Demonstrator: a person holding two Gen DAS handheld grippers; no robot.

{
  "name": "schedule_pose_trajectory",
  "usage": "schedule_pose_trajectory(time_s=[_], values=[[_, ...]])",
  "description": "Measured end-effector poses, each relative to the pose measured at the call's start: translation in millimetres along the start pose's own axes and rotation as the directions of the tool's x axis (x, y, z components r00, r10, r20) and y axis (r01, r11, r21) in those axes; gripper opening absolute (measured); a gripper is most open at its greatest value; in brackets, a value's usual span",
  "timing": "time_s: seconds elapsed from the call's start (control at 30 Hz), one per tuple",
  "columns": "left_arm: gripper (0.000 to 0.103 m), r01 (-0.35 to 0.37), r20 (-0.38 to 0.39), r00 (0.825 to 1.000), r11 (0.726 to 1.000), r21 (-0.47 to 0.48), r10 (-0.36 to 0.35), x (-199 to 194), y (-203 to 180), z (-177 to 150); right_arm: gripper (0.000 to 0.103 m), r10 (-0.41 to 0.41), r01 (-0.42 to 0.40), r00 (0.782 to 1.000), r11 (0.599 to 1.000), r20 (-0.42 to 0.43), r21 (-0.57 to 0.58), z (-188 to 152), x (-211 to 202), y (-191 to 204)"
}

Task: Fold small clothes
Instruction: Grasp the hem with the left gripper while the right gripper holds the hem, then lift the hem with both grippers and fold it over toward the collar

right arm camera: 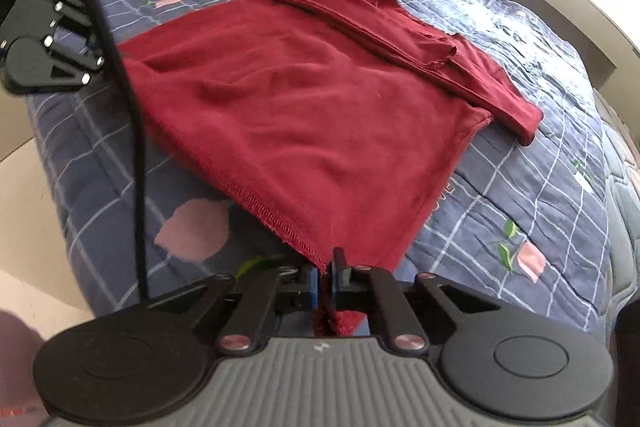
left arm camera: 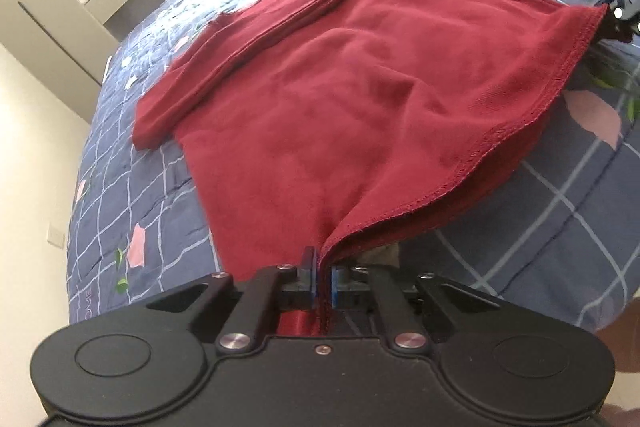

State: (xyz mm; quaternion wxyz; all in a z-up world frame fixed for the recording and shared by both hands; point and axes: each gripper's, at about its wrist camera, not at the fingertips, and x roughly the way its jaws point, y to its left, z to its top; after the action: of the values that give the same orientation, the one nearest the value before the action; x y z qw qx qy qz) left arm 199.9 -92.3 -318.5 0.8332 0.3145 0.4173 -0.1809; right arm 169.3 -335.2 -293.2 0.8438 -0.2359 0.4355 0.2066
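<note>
Red garment (left arm camera: 340,75) lying spread on quilted bed (left arm camera: 132,195), stretching away from both tools. Left gripper (left arm camera: 323,277) clamping its near hem corner; right gripper (right arm camera: 325,281) pinching the opposite hem corner.

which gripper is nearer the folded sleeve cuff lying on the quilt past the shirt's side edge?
Right. The right gripper pinches the hem corner on the sleeve cuff side; the left gripper pinches the opposite hem corner of the red shirt.

Matt knit red garment (left arm camera: 360,75), quilted cotton bedspread (left arm camera: 140,195), matt plastic tool (left arm camera: 323,281)
</note>
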Motion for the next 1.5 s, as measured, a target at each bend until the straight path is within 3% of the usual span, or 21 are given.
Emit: schedule_pose_trajectory(time_s=[0.3,0.47,0.57,0.8,0.93,1.1,1.23,1.33,1.5], values=[[0.004,0.051,0.049,0.998,0.998,-0.022,-0.049,-44.8,3.8,-5.5,0.005,0.055,-0.054,0.998,0.998,-0.038,0.020,-6.1,-45.3,9.8],[0.004,0.121,0.010,0.993,0.990,-0.066,-0.120,-71.8,2.0,-18.4,0.005,0.126,-0.117,0.987,0.988,-0.098,0.097,-20.4,-64.9,17.5],[0.005,0.162,-0.022,0.986,0.976,-0.143,-0.167,-82.8,3.7,-27.8,0.006,0.120,-0.106,0.989,0.982,-0.082,0.154,-14.6,-64.4,5.3],[0.008,0.116,-0.032,0.991,0.946,-0.301,-0.132,-71.2,26.8,-18.1,0.006,0.052,-0.058,0.998,0.981,0.036,0.187,26.1,-48.6,-37.5],[0.007,0.118,0.050,0.993,0.884,-0.453,-0.107,-62.3,67.4,17.6,0.006,-0.012,-0.013,0.993,0.980,0.120,0.199,62.9,-28.5,-77.3],[0.007,0.128,0.158,0.986,0.871,-0.474,-0.059,-31.6,121.7,92.2,0.007,-0.095,0.053,0.967,0.983,0.235,0.179,128.0,11.6,-142.1],[0.007,0.110,0.149,0.988,0.865,-0.489,-0.041,3.9,160.2,147.4,0.007,-0.129,0.090,0.953,0.985,0.275,0.147,173.4,50.0,-183.1],[0.007,0.106,0.130,0.991,0.841,-0.531,-0.042,36.1,191.1,180.5,0.007,-0.141,0.100,0.948,0.983,0.286,0.152,199.3,82.6,-205.9],[0.008,0.080,0.079,0.996,0.789,-0.609,-0.040,93.5,231.4,224.7,0.007,-0.091,0.040,0.962,0.980,0.256,0.196,216.7,133.1,-230.8]])
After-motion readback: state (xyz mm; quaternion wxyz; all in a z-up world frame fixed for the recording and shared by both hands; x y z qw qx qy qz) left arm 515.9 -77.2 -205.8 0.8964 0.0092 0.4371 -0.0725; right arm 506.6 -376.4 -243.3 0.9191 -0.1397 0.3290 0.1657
